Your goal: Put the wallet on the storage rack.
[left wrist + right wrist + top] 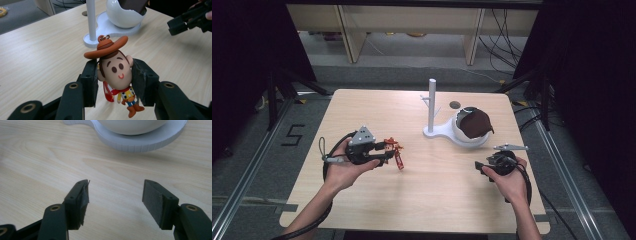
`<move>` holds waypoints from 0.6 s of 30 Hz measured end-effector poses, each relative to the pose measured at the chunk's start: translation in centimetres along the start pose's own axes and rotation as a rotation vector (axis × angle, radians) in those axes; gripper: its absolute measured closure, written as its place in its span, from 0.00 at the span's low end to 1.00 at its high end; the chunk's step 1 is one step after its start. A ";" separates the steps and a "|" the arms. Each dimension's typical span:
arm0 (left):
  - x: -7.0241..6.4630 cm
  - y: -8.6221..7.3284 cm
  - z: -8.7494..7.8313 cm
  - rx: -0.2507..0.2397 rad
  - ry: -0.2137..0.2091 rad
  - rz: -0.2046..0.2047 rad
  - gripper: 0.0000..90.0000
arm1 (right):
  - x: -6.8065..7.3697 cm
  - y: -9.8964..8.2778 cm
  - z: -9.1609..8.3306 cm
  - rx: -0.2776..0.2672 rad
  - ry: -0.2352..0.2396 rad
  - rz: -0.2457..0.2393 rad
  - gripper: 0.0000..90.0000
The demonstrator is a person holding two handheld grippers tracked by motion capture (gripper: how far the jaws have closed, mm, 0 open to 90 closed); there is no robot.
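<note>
In the high view, a cowboy keychain figure (392, 148) is held above the left tabletop (422, 200) by the left tongs (388, 151). In the left gripper view, its head is clamped between the pads. In the right gripper view, the right tongs (115, 197) are seen apart, near the white stand (140, 141).

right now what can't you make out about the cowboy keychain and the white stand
- Cowboy figure keychain: in the high view it is too small to read, half hidden by the left gripper.
- Its red strap: in the left gripper view mostly behind the figure and a jaw.
- White stand: post top cut off by the upper edge.
- Brown thing in the white bowl: too small to identify.
- Right gripper: open, nothing between its jaws.
</note>
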State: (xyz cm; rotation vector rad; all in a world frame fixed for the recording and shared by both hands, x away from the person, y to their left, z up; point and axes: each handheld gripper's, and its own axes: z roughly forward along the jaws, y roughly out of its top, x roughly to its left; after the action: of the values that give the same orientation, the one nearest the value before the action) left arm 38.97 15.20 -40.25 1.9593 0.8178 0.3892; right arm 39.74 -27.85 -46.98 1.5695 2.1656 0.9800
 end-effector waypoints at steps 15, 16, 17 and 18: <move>0.5 3.0 1.3 -0.077 0.009 0.012 0.64 | 1.3 -1.3 0.8 -0.070 0.052 -0.008 0.45; 0.5 3.1 1.3 -0.072 0.016 0.017 0.64 | 1.5 -1.4 0.8 -0.070 0.058 0.003 0.45; 0.6 3.2 1.5 -0.081 0.008 0.015 0.64 | 1.5 -1.5 0.8 -0.077 0.056 0.003 0.45; 0.5 3.4 1.6 -0.086 0.012 0.010 0.64 | 1.5 -1.6 0.9 -0.091 0.068 0.000 0.45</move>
State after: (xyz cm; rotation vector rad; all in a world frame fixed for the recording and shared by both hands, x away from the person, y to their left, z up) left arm 41.58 13.38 -38.20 1.8839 0.7866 0.4360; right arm 38.53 -26.41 -48.50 1.5152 2.1327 1.1313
